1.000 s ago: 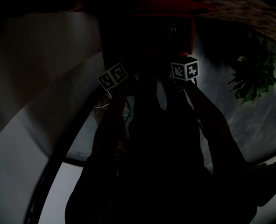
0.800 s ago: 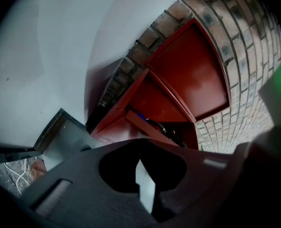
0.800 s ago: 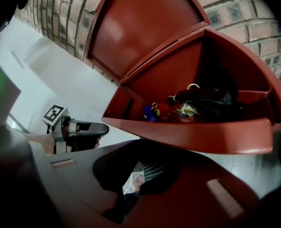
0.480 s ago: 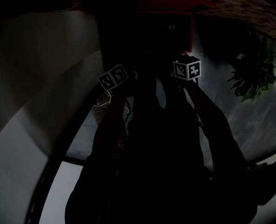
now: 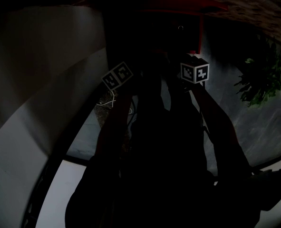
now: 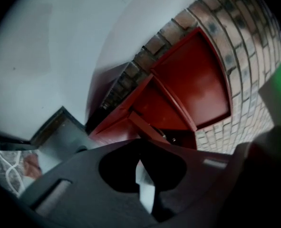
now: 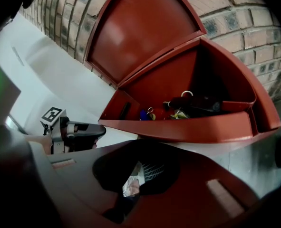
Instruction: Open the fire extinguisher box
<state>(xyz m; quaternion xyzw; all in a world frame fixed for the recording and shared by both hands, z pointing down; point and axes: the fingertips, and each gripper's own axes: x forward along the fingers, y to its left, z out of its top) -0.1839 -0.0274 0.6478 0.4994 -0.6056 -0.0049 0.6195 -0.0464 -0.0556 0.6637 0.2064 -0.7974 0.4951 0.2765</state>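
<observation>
Fire extinguisher box (image 7: 192, 127) lid up (brick wall (image 7: 254, 27) behind); sits just beyond the 2 tongs; left gripper (image 6: 141, 140) clenched, empty; right gripper (image 7: 140, 141) likewise.

Raised lid (image 7: 140, 27) leaves box (image 7: 192, 129) mouth free; clutter (image 7: 197, 103) crowds interior; brick wall (image 7: 245, 27) behind.

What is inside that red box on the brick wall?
The red box stands open, its lid raised. Inside show a dark object, a metal ring and a small blue piece. The front wall covers everything lower down.
</observation>
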